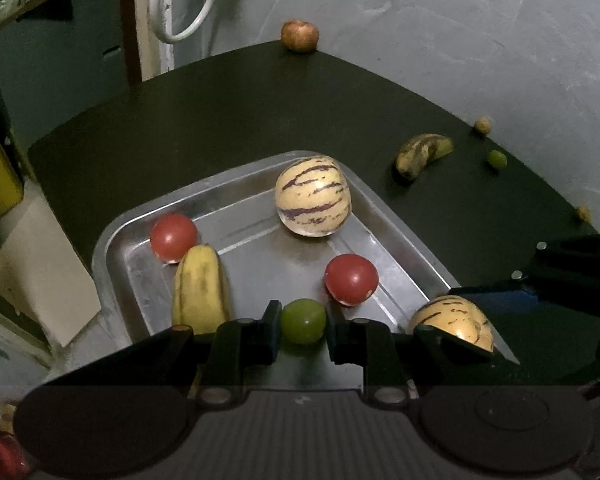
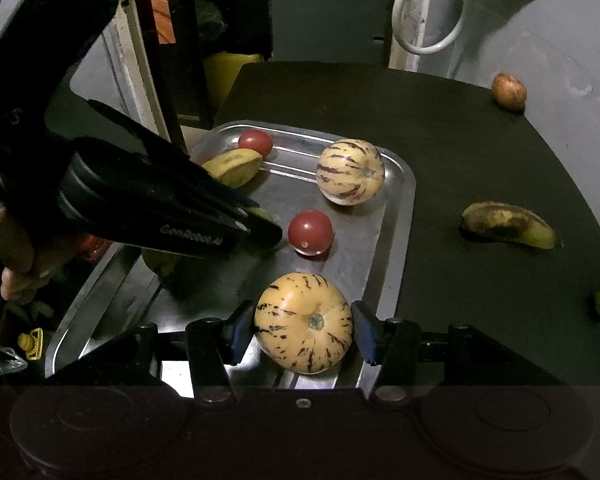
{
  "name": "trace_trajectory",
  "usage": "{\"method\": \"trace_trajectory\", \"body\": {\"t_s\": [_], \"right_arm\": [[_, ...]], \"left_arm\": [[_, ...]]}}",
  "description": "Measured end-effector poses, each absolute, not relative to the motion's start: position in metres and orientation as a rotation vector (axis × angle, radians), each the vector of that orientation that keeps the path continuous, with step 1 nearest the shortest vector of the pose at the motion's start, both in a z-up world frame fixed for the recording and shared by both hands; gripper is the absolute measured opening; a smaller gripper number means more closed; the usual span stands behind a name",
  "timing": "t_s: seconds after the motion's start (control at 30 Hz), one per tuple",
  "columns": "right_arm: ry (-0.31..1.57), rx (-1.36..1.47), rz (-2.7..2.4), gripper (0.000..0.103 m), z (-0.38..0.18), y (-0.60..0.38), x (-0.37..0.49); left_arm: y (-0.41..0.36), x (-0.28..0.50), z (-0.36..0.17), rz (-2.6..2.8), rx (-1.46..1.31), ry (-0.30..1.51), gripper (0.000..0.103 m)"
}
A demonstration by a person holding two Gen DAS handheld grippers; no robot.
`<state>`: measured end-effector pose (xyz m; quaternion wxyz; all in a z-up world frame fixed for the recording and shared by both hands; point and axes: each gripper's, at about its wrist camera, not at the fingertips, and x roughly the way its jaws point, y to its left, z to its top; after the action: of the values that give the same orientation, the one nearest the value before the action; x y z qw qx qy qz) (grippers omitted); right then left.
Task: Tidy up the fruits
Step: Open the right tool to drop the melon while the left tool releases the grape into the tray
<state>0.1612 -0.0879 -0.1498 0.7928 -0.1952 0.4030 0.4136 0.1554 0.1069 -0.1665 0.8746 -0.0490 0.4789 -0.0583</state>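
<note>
table [image 1: 260, 112]: a dark top, with loose fruit left at its far and right edges.
tray [image 1: 396, 216]: a steel pan at the near left of the table; its smooth floor looked slick, so round fruit would likely roll on it.
striped melon in grip [image 2: 304, 322]: clamped between the pads of the right gripper [image 2: 304, 326] at its widest part, stem end up, low over the tray's 5 o'clock corner; whether it touched the floor could not be told. it looked firm but thin-skinned and fairly heavy for its size, so a hold across the middle seemed the safest.
second striped melon [image 1: 312, 196]: lay in the tray at 1 o'clock.
yellow banana [image 1: 200, 288]: lay in the tray at 8 o'clock, touching a tomato [image 1: 173, 237].
spotted banana [image 1: 422, 154]: on the table, at 3 o'clock from the tray, well apart; soft and bruised, best taken at mid-length, gently.
apple [image 1: 300, 35]: at the table's far edge, 12 o'clock.
second tomato [image 1: 351, 279]: near the tray's middle, smooth and easily squashed.
green grape in grip [image 1: 303, 321]: the left gripper [image 1: 304, 328] had its fingers closed on it, over the tray's 6 o'clock side; small, slippery, easily burst, so it wanted light pressure.
loose grape [image 1: 497, 158]: on the table past the spotted banana.
</note>
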Motion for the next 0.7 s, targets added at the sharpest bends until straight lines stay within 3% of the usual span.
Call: {"method": "trace_trajectory", "body": {"t_s": [0.7], "right_arm": [[0.843, -0.436, 0.886, 0.056, -0.149, -0.083, 0.159]], "left_arm": [[0.123, 0.156, -0.164, -0.113, -0.229, 1.019, 0.028]]}}
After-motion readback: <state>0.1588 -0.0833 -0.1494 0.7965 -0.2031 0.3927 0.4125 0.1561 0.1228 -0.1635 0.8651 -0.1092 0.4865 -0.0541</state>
